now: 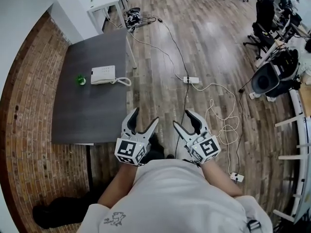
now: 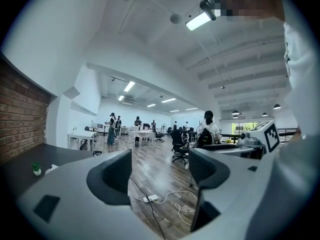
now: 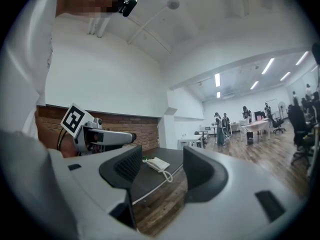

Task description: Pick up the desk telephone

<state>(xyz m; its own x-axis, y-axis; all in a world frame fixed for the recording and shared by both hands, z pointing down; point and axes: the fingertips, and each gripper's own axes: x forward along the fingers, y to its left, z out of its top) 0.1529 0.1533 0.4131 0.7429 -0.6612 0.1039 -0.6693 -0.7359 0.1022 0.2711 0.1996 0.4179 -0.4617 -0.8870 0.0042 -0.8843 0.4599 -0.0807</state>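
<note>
— Has the telephone been picked up yet?

— No; the telephone [image 1: 103, 74] lies on the dark surface [image 1: 92, 115], well ahead of both pairs of jaws and off to their left; nothing touches it. Its curly cord [image 1: 124, 81] loops out on the side nearer the surface's edge; a small green thing [image 1: 81, 80] sits just beside it on the other side.

— And the jaws?

— The left gripper [image 1: 146, 115] has its jaws spread wide with nothing between them; along them you see only the wooden floor [image 1: 214, 42] and a white power strip [image 2: 150, 198] on it. The right gripper [image 1: 181, 118] is the same, jaws wide apart and empty; looking along that pair, the telephone shows in the gap, but far ahead, not within it.

— So where are they held?

— Both are close in front of the person's chest, side by side, over the floor just past the near corner of the surface; the left pair is the nearer to the telephone.

— How far along would you say?

— Barely begun, I'd judge; the whole approach is left, then closing on the telephone and lifting it clear. With the cables [image 1: 218, 115] strewn on the floor ahead of the right jaws, I'd watch my feet going in.
</note>
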